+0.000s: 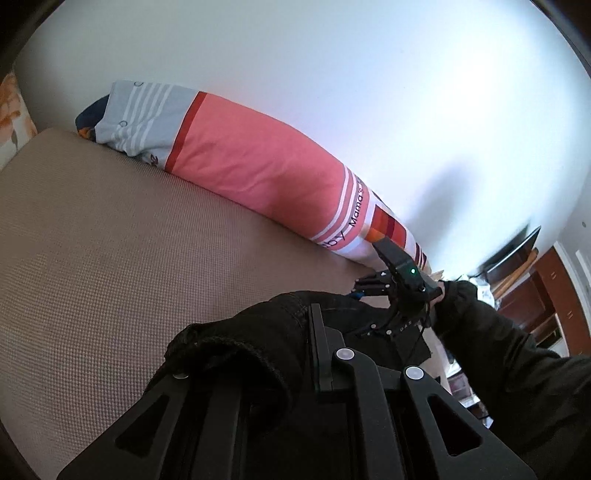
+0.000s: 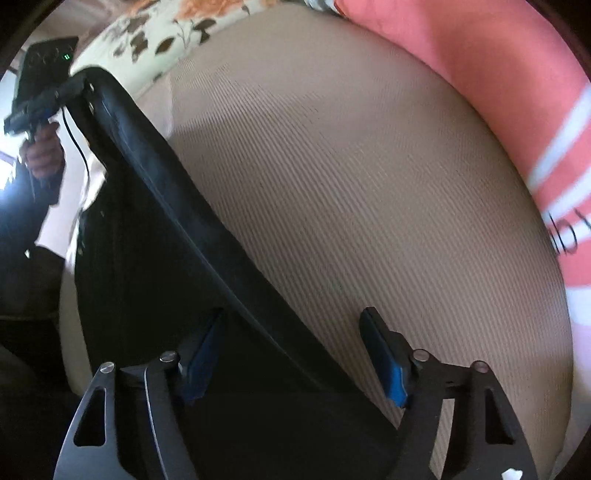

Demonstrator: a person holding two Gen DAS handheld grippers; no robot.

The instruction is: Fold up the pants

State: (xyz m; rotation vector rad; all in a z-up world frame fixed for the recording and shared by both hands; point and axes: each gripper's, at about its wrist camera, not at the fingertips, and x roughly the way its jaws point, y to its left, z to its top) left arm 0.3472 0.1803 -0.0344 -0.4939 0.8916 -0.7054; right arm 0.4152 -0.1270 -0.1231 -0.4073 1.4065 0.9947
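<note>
1. We see the black pants [image 2: 155, 266] stretched taut between the two claws, lifted over the tan bed [image 2: 351, 184] near its front edge.
2. The left claw [image 1: 317, 354] is clamped together on the pants; bunched black fabric spills over its left finger in the left wrist view.
3. From the right wrist view, the left claw [image 2: 79, 86] sits up at the far left, pinching the top corner of the pants, with a person's hand [image 2: 42, 147] on its handle.
4. The right claw [image 2: 291, 354] stands apart, its blue pads [image 2: 388, 365] on either side of the pants' edge. The left pad is in shadow, so we cannot be sure whether it touches the cloth; the right pad is clear of it.
5. A long coral striped pillow [image 1: 258, 166] lies along the bed's far edge against the white wall [image 1: 369, 92].
6. Floral bedding [image 2: 166, 29] lies beyond the bed's left end.
</note>
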